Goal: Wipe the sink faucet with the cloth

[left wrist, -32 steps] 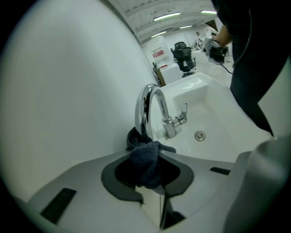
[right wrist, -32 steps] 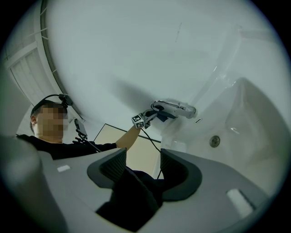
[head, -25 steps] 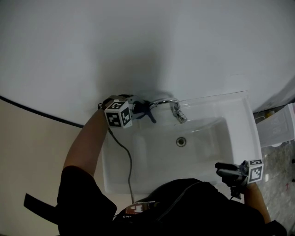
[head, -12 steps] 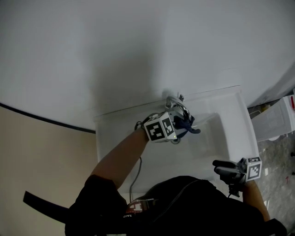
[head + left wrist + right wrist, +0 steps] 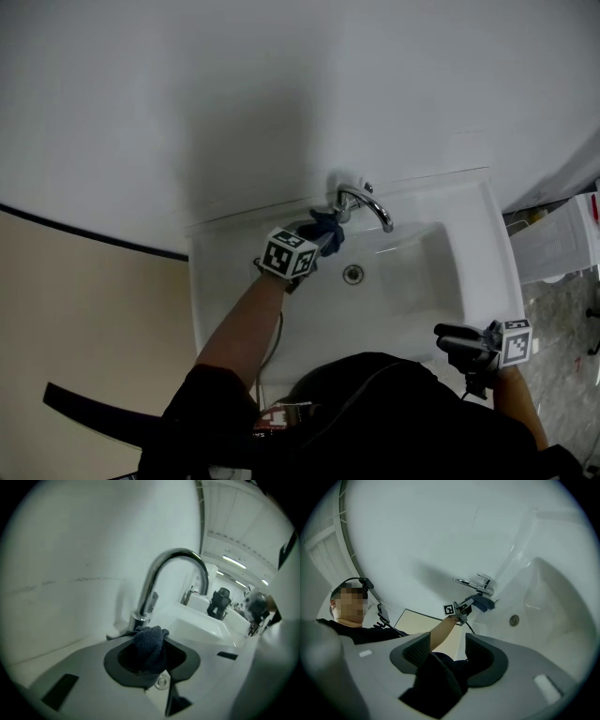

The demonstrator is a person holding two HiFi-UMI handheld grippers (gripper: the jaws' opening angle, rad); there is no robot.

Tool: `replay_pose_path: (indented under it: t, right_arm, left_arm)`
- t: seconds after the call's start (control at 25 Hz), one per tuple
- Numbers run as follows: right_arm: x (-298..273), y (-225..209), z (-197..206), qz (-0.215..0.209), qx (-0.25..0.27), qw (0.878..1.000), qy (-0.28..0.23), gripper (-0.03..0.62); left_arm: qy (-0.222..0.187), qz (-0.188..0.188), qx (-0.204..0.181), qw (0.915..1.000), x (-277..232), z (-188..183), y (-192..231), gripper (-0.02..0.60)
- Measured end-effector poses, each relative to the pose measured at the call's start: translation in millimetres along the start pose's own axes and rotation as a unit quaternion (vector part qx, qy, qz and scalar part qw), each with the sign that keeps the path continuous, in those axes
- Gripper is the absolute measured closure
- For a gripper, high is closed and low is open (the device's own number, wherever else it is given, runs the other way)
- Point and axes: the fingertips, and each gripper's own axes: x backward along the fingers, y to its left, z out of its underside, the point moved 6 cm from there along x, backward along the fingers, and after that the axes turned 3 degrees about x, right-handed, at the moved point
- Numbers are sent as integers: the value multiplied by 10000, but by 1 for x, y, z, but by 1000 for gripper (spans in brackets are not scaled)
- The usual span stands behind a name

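A chrome gooseneck faucet (image 5: pixel 364 201) stands at the back rim of the white sink (image 5: pixel 225 281). My left gripper (image 5: pixel 317 240) is shut on a dark blue cloth (image 5: pixel 327 232), which sits just left of the faucet's base. In the left gripper view the bunched cloth (image 5: pixel 149 645) fills the jaws, right before the faucet (image 5: pixel 174 569) and its base. My right gripper (image 5: pixel 457 345) hangs open and empty off the sink's front right corner. From the right gripper view I see the faucet (image 5: pixel 477 581), the cloth (image 5: pixel 483 603) and the left gripper (image 5: pixel 465 605) far off.
The drain (image 5: pixel 352 274) lies in the basin below the spout. A white plastic bin (image 5: pixel 561 251) stands right of the sink. A cable (image 5: pixel 273 349) trails from the left gripper over the sink's front. A grey wall rises behind.
The left gripper with the cloth swung from left of the faucet over onto the spout, then dropped back down-left to the faucet's base. The right gripper has hardly moved.
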Motion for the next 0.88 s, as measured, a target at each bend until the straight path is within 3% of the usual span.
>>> replay_pose_path:
  t: [0.08,0.16,0.36,0.48,0.64,0.76,0.88]
  right_arm:
    - [0,0,0,64,-60,10000,21,370]
    - [-3,2,0,77,-66,9999,53,370]
    - [-1,3,8,250,-23,9997,21,370]
    - [2,-1,10,333,-48,9994,21,370]
    - [5,-2,6,307,-46,9995,-57,370]
    - [5,1,1,217,-18,9997,-85,370]
    - [2,-1,2,193,-33,9998,-55,370]
  left_arm:
    - [-141,-308,355,9988,-13,-10,17,514]
    - [67,-619,383,9973,-27,-16,24,514]
    - [986,-1072,-396,9885,-53,-1,35,514]
    - [1301,-1172,-841,9810,-73,12,43,514]
    - [1264,-1135,-661,9832,-61,7,40,514]
    - [900,-866,-296,9917,-34,-21,18,514]
    - [727,-760,-226,9942,-24,-38,9,514]
